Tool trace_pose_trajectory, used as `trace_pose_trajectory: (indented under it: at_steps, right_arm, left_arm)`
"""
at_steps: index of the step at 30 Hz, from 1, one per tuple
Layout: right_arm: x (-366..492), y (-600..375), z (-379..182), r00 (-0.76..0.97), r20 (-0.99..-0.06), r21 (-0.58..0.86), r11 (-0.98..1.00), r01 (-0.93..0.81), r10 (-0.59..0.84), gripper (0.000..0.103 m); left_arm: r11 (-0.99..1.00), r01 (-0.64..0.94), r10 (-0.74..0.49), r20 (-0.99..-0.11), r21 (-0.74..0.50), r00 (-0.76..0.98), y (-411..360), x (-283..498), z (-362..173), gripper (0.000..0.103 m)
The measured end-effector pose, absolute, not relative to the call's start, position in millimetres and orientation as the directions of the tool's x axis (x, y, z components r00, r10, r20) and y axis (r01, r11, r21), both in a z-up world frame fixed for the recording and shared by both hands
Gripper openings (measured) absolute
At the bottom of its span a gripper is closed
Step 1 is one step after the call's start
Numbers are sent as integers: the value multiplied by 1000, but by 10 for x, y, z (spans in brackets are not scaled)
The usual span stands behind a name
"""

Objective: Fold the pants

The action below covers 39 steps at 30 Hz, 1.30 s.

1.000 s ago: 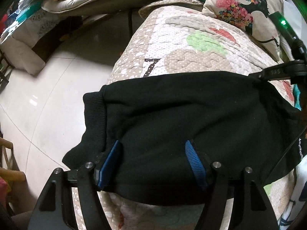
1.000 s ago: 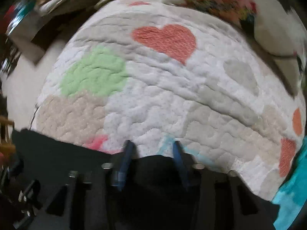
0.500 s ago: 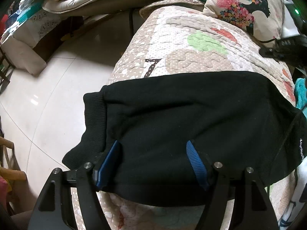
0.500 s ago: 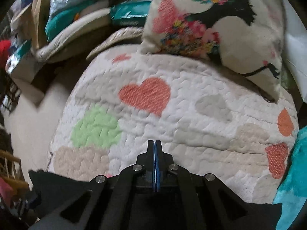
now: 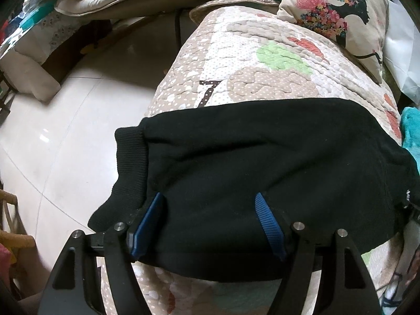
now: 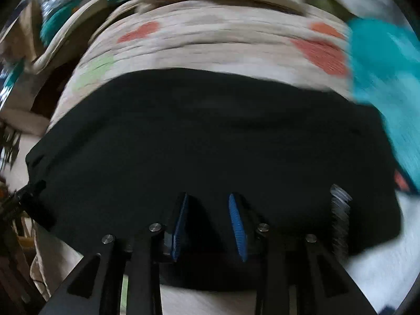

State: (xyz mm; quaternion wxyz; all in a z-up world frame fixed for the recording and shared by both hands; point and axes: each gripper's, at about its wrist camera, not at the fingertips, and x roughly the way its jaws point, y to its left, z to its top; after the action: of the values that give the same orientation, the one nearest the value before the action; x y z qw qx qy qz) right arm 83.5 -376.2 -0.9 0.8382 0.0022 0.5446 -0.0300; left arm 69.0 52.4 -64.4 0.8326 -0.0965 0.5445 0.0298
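Black pants lie folded across a quilted bedspread, with the ribbed waistband hanging off the bed's left edge. My left gripper is open, its blue pads resting on the near part of the pants. In the blurred right wrist view the pants fill the middle. My right gripper is open just above their near edge, with nothing between its pads.
A flower-print pillow lies at the bed's far end. A teal cloth sits at the pants' right side and also shows in the left view. Pale tiled floor lies left of the bed, with cushions and boxes beyond.
My right gripper left the far edge of the pants, shut briefly over the quilt, then swung back to the near side and opened. My left gripper has stayed put.
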Motion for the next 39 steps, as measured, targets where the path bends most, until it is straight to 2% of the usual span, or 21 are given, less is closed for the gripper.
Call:
trace_pose_trajectory:
  at_steps: [2, 3, 4, 6, 8, 11, 13, 14, 15, 18, 21, 24, 30, 39]
  right_arm:
    - [754, -4078, 52, 411, -902, -70, 985, 159, -131, 36]
    - [713, -4352, 82, 416, -898, -45, 972, 231, -141, 33]
    - [664, -4533, 96, 423, -900, 19, 962, 271, -102, 25]
    - [591, -4815, 105, 445, -895, 152, 927, 344, -19, 15]
    - [481, -4951, 150, 503, -864, 229, 908, 352, 23, 18]
    - [313, -4877, 213, 549, -835, 185, 928, 323, -24, 24]
    - [243, -4609, 246, 575, -817, 162, 940, 299, -42, 38]
    - [189, -4530, 272, 585, -810, 160, 945, 287, -41, 41]
    - [159, -4479, 272, 593, -805, 162, 950, 266, -29, 45]
    - [112, -4023, 260, 594, -803, 174, 972, 158, 47, 45]
    - [152, -3561, 187, 558, -821, 170, 985, 38, 120, 45]
    - [132, -3233, 115, 535, -830, 168, 985, -31, 158, 45]
    - [509, -2502, 205, 496, -838, 138, 968, -207, 226, 45]
    - [1127, -764, 114, 325, -882, 115, 825, -554, 342, 51]
  left_arm:
    - [980, -142, -71, -911, -140, 407, 544, 681, -645, 72]
    - [981, -130, -83, -911, -147, 405, 550, 681, -645, 72]
    - [981, -114, -98, -910, -156, 403, 557, 680, -642, 72]
    - [979, -85, -139, -907, -187, 397, 582, 674, -627, 72]
    - [962, -76, -213, -894, -263, 395, 671, 644, -590, 72]
    - [912, -115, -322, -859, -395, 398, 901, 587, -559, 72]
    - [882, -171, -337, -843, -438, 419, 1100, 552, -550, 72]
    - [861, -196, -355, -830, -470, 431, 1196, 529, -549, 72]
    - [841, -216, -369, -818, -496, 440, 1269, 508, -547, 72]
    - [826, -287, -317, -821, -484, 474, 1444, 433, -516, 72]
    - [800, -302, -330, -800, -519, 501, 1519, 390, -493, 72]
    - [802, -338, -282, -811, -493, 513, 1562, 351, -508, 72]
    - [715, -438, -288, -800, -545, 526, 1821, 143, -657, 72]
    - [651, -454, -391, -782, -608, 486, 1690, 53, -887, 72]
